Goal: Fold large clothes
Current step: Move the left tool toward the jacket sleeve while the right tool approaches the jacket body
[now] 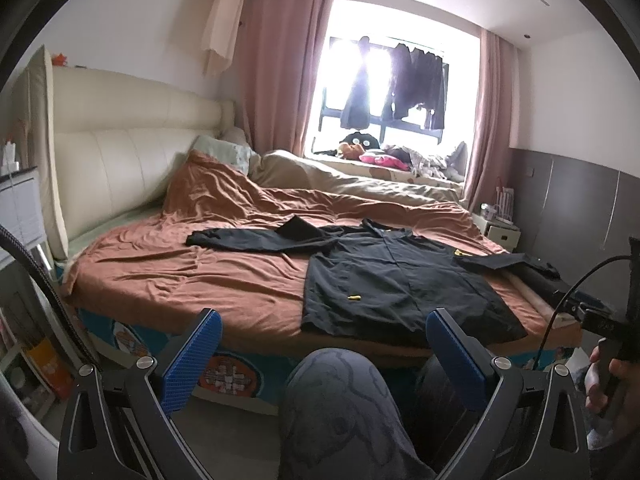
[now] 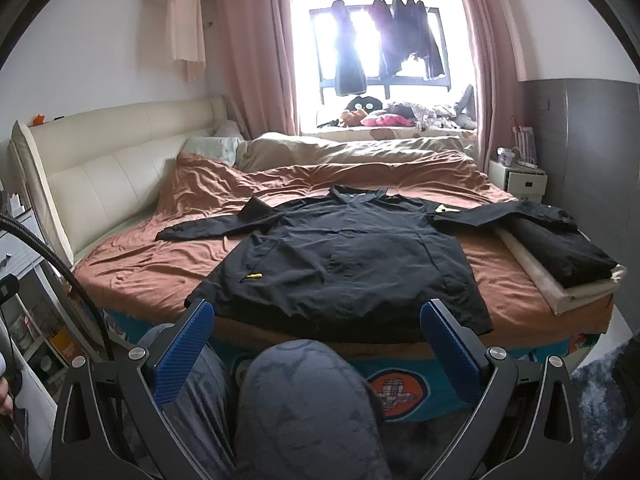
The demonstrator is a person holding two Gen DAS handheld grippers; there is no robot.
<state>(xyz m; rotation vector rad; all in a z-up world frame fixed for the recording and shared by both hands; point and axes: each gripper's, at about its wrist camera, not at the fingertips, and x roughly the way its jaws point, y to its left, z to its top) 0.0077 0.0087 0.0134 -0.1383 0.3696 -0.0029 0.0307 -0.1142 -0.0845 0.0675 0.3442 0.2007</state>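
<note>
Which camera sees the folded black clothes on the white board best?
The right wrist view: the folded black clothes lie whole on the white board, at the bed's right edge. In the left wrist view the other gripper and its cable hide most of the pile.

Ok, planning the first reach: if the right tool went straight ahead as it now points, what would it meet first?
Probably the near hem of the black jacket spread on the bed. The open right tool sits above the person's knee, so nothing seems to block it, though depth is unclear.
</note>
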